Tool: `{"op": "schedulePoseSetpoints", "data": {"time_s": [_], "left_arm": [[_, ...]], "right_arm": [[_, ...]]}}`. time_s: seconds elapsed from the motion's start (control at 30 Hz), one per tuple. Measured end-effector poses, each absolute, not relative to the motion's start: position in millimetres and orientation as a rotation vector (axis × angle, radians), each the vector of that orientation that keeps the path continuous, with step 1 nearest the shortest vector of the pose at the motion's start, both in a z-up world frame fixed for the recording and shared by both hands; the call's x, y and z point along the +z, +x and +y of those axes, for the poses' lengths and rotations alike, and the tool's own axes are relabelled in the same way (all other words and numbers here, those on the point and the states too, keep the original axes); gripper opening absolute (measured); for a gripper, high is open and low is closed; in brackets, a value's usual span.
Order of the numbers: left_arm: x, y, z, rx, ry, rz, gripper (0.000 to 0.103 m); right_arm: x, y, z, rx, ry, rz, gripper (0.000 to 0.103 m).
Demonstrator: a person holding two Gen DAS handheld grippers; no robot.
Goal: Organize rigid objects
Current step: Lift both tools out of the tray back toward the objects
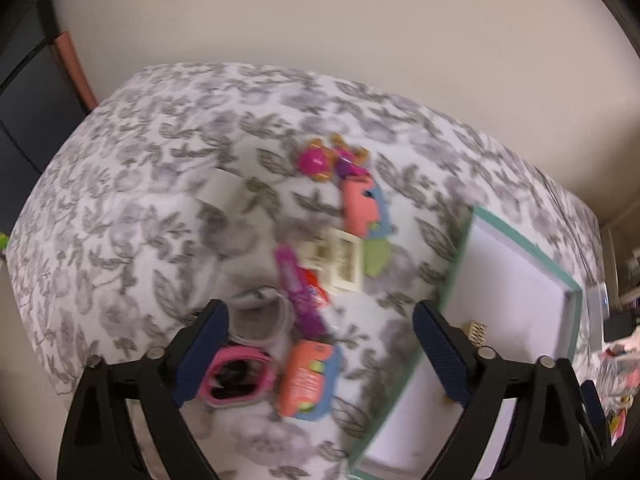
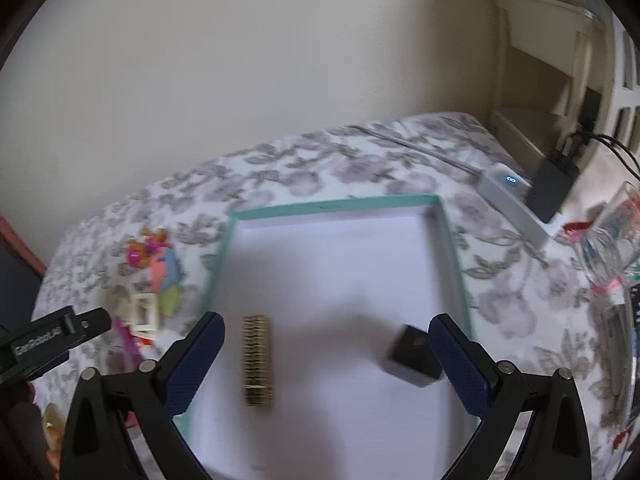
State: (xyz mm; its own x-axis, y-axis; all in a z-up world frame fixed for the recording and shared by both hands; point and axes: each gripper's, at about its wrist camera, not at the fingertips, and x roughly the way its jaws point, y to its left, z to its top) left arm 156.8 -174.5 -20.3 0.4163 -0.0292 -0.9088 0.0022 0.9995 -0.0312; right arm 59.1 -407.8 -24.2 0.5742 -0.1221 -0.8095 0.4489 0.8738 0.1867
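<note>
My left gripper (image 1: 320, 354) hangs with its jaws wide and empty over the toy pile on the floral-covered counter (image 1: 132, 184), and I judge the coral-and-blue block (image 1: 306, 378) right below is the one to take: I should settle, straddle its narrow sides and close squarely before carrying it to the teal-rimmed tray (image 1: 574, 292) just beside the pile. My right gripper (image 2: 326, 354), jaws also wide and empty, hovers over that tray's white floor, where a ridged tan piece (image 2: 258, 360) and a small black box (image 2: 412, 356) lie well apart.
</note>
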Motion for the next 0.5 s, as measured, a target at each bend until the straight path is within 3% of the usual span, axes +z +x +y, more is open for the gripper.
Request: {"op": "schedulePoseSetpoints", "data": {"time_s": [0.03,0.23,0.5], "left_arm": [[-17,157,-167,-0.004,-0.033,1.133,0.102],[-3,166,-108,0.088,-0.109,1.095,0.103],[-17,169,-55,0.159,-0.11,1.181,0.103]], "right_arm": [[-21,61,-402,-0.32,0.4,0.892,0.103],[-7,76,-353,-0.19,0.352,0.849,0.103],[-24,96,-295,-0.053,0.308,0.932,0.103]]}}
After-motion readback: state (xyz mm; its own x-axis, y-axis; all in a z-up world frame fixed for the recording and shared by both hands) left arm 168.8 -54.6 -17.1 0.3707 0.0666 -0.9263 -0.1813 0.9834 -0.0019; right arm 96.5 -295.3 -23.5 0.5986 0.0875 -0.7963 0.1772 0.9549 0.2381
